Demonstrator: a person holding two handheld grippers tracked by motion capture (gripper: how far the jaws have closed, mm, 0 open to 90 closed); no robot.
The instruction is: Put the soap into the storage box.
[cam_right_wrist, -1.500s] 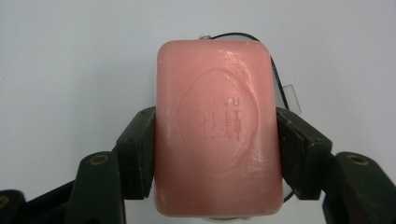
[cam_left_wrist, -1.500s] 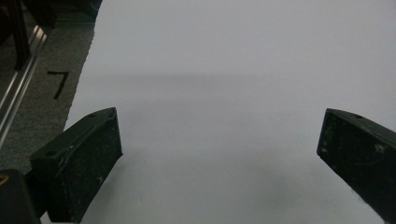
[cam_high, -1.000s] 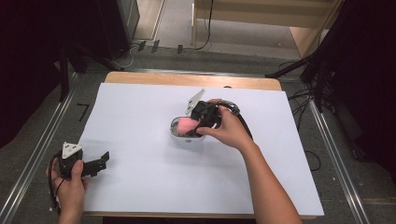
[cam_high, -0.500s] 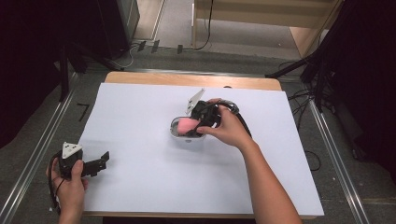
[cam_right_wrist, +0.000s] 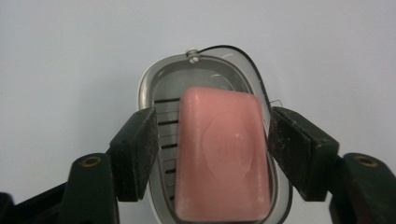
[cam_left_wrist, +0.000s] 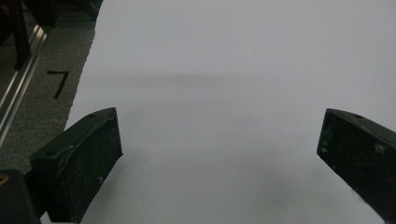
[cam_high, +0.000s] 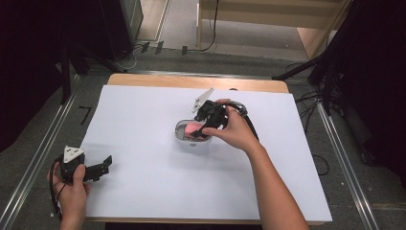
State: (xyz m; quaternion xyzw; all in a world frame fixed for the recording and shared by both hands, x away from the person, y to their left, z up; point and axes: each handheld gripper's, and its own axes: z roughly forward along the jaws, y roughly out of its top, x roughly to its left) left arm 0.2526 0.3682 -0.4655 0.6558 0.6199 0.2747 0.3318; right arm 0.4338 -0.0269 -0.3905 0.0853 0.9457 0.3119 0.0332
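Observation:
A pink bar of soap (cam_right_wrist: 224,154) lies in an oval grey soap dish (cam_right_wrist: 205,65) with a slatted floor. The dish (cam_high: 184,139) stands near the middle of the white sheet. My right gripper (cam_right_wrist: 212,119) hangs over it with a jaw on each side of the soap (cam_high: 193,128). Its jaws have just been opening, and a gap shows between the left pad and the soap. My left gripper (cam_high: 103,165) rests at the sheet's near left corner. Its jaws (cam_left_wrist: 219,135) stand wide open with nothing between them.
The white sheet (cam_high: 143,191) covers a wooden table whose far edge (cam_high: 191,82) shows. Metal rails (cam_high: 33,163) run along both sides on the floor. A black "7" mark (cam_left_wrist: 58,83) sits on the floor left of the sheet. Cables lie on the floor behind the table.

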